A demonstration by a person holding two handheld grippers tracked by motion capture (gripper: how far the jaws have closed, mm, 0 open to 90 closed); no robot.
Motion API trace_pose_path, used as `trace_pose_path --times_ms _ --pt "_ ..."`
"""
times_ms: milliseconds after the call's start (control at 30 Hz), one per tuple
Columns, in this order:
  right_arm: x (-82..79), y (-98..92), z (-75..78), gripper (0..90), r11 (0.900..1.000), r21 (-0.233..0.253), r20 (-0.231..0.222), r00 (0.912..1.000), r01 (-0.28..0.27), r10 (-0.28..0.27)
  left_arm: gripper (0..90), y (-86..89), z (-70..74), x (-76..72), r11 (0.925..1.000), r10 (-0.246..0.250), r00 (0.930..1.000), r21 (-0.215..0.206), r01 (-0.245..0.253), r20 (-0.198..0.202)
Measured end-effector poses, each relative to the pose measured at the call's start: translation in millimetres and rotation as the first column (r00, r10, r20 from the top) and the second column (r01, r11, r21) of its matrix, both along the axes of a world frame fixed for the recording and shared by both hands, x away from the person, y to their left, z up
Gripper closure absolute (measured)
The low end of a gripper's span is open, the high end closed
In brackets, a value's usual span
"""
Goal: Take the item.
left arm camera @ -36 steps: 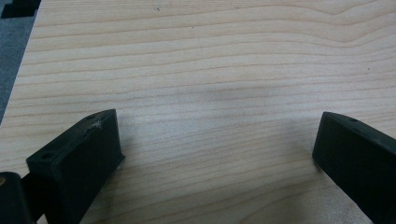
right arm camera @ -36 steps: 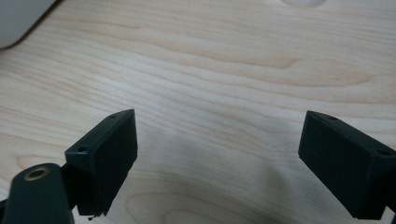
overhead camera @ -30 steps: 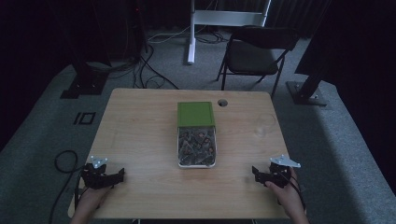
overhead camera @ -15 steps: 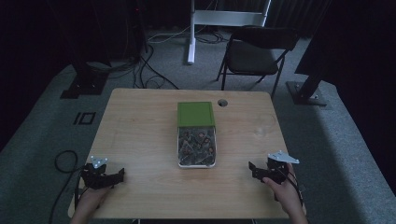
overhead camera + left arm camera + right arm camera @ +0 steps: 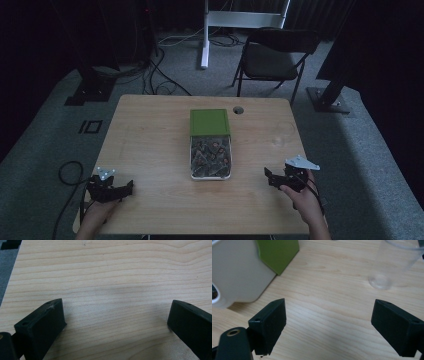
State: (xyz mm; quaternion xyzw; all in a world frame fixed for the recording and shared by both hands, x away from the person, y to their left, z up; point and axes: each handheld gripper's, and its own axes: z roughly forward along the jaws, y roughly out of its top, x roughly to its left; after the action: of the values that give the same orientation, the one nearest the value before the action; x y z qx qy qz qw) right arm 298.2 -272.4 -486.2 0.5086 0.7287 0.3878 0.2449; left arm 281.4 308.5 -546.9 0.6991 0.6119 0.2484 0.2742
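White tray (image 5: pixel 210 159) of dark pieces sits mid-desk (image 5: pixel 150 140), green lid (image 5: pixel 209 122) covering its far end. Left tongs (image 5: pixel 116 190) near-left of tray, jaws wide apart over bare wood. Right tongs (image 5: pixel 272 177) near-right of tray, jaws wide apart. Clear cup (image 5: pixel 395 262) stands right of tray.

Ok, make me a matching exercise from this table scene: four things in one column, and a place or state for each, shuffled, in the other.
Things
1. green lid
2. clear cup
3. left claw
4. chair

Places or states
A. on the floor beyond the table's far edge
B. open over bare wood at the near left corner
C. covering the far half of the white container
D. empty and upright, right of the container

Pairs: 1-C, 2-D, 3-B, 4-A
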Motion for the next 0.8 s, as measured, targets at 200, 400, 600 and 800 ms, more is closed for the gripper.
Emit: trace_pose_path --times_ms 200,400,600,800 --pt "2.2 5.0 8.7 12.7 1.000 -0.005 0.016 0.9998 -0.016 0.016 1.7 0.0 0.0 0.0 1.0000 0.000 1.0000 0.000 0.000 0.000" --pt "3.7 10.8 15.2 12.7 0.999 0.001 0.028 0.9991 -0.033 0.033 1.7 0.0 0.0 0.0 1.0000 0.000 1.0000 0.000 0.000 0.000" --pt "5.4 19.3 17.2 12.7 0.998 0.002 0.029 0.9979 -0.059 0.059 1.7 -0.1 0.0 0.0 1.0000 0.001 1.0000 -0.002 -0.001 0.001" --pt "9.4 27.1 22.8 12.8 0.997 -0.001 0.036 0.9962 -0.079 0.079 1.7 -0.1 0.0 0.0 1.0000 0.001 1.0000 -0.001 -0.001 0.001"
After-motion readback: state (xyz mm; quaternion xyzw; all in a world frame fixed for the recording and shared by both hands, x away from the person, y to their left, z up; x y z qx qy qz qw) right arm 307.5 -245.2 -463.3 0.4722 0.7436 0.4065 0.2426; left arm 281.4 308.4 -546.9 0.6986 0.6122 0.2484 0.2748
